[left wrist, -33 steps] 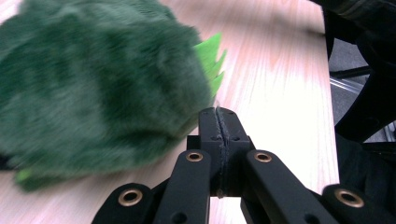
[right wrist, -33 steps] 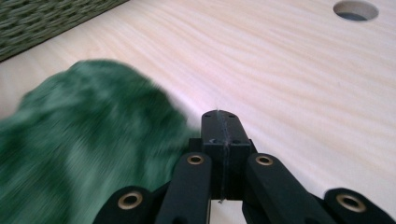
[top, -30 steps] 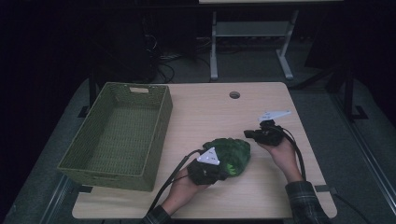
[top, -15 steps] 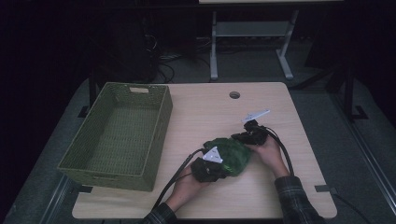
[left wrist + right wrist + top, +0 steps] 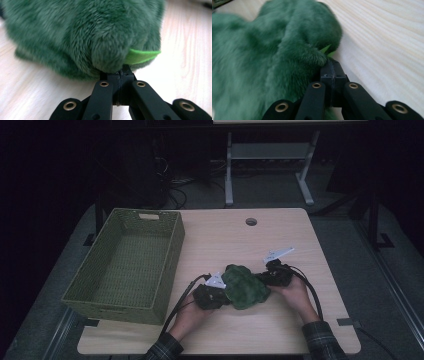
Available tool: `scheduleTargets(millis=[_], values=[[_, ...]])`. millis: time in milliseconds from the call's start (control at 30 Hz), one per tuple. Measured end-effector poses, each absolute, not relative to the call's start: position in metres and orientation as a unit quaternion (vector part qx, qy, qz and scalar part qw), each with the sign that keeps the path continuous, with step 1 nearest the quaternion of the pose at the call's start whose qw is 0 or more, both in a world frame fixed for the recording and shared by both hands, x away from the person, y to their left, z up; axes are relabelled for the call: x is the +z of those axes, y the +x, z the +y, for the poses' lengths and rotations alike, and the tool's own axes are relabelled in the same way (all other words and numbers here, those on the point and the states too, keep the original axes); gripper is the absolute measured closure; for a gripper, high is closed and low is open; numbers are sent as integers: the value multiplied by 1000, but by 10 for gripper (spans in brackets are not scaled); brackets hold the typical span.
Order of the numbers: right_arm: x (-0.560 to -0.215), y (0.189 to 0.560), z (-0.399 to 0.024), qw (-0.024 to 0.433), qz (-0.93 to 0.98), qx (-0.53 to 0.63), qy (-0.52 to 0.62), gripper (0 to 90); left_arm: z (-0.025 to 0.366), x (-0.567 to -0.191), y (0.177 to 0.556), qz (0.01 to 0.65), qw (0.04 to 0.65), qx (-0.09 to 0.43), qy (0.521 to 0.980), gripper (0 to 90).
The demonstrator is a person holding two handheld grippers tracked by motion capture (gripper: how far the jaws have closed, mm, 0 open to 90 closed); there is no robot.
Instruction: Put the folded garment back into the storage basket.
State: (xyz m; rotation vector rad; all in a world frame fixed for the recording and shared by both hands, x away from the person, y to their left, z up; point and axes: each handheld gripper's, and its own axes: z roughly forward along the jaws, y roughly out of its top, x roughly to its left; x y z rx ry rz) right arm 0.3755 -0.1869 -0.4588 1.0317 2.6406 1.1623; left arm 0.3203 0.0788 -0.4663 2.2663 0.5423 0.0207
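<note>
Right now both grippers are clenched on the green plush toy, which lies on the table near the front edge, just right of the woven basket. Left gripper pinches a furry lobe; right gripper bites fur beside a light green tab. Each grip looks shallow, so I'd guess a lift could let the fur slide free.

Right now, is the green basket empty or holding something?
Empty: the high view shows the basket with bare woven floor; the plush toy lies outside on the table.
</note>
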Motion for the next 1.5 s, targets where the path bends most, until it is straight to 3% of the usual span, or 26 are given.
scheduleTargets(millis=[467,567,667,767,900,1000,1133,1267,1500], values=[[-459,335,-192,52,866,377,325,887,100,-469,335,239,381,28,893,895],[-456,334,-198,66,857,384,338,813,104,-465,332,242,385,31,890,881],[-453,331,-209,80,840,397,361,638,109,-460,330,242,385,32,890,825],[-455,324,-220,105,831,395,377,517,113,-453,325,239,386,39,890,770],[-460,312,-237,126,826,378,399,364,117,-444,318,234,385,42,892,623],[-464,306,-250,127,817,377,418,303,117,-437,317,230,377,44,896,501],[-472,299,-263,140,808,366,440,160,113,-428,317,220,387,40,895,393],[-480,296,-266,163,814,342,441,76,107,-417,320,206,392,44,896,329],[-483,298,-268,168,812,344,440,27,88,-403,331,176,380,44,907,209]])
